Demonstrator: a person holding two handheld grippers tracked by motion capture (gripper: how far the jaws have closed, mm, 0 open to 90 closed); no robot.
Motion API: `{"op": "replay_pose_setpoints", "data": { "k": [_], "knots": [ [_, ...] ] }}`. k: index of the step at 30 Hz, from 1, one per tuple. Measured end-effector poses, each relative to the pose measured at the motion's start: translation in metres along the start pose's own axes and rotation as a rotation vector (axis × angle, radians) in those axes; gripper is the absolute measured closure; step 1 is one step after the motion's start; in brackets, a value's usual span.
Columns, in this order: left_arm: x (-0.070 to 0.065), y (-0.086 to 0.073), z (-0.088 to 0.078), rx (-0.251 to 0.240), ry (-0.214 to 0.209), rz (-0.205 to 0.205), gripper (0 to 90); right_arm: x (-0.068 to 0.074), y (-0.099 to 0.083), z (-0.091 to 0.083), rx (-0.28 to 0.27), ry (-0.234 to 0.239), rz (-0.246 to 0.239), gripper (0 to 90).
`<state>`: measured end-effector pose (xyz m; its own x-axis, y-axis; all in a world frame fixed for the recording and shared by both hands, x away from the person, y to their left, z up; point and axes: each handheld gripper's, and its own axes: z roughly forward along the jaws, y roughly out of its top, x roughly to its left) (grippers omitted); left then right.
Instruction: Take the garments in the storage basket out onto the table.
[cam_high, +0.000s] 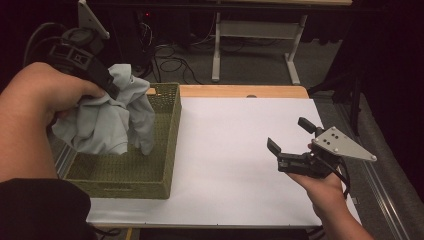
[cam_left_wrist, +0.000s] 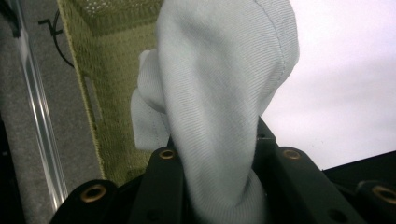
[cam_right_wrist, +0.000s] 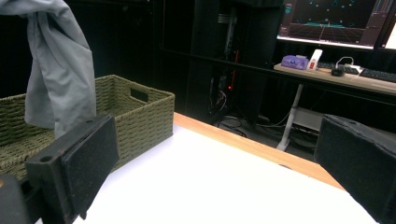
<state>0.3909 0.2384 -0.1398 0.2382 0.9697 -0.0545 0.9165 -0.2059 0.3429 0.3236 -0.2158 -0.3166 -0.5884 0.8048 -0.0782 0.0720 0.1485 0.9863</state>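
Between left claw's (cam_left_wrist: 219, 186) jaws, seemingly pinched: cloth (cam_left_wrist: 219, 84).

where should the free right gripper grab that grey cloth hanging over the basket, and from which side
Best guess: take the grey cloth by its lowest hanging tail, which dangles free above the green basket floor. Come in level from the table's open white side, over the basket's wall. The left gripper already pinches the bunched top, so the tail is the loose part; the right gripper stands open, ready.
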Motion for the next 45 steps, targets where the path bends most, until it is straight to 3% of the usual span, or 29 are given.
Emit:
{"op": "replay_pose_setpoints", "data": {
  "k": [9, 28, 45],
  "knots": [
    [-0.005, 0.002, -0.015, -0.024, 0.003, 0.005, 73.7, 0.001, 0.0, 0.0, 0.001, 0.001, -0.001, 0.5],
    [-0.01, 0.005, -0.02, -0.022, 0.018, 0.012, 73.7, 0.0, 0.0, 0.0, 0.002, 0.001, 0.0, 0.5],
    [-0.036, 0.02, -0.033, -0.046, 0.009, 0.063, 73.6, 0.0, 0.0, -0.001, -0.001, 0.0, 0.0, 0.5]
  ]
}}
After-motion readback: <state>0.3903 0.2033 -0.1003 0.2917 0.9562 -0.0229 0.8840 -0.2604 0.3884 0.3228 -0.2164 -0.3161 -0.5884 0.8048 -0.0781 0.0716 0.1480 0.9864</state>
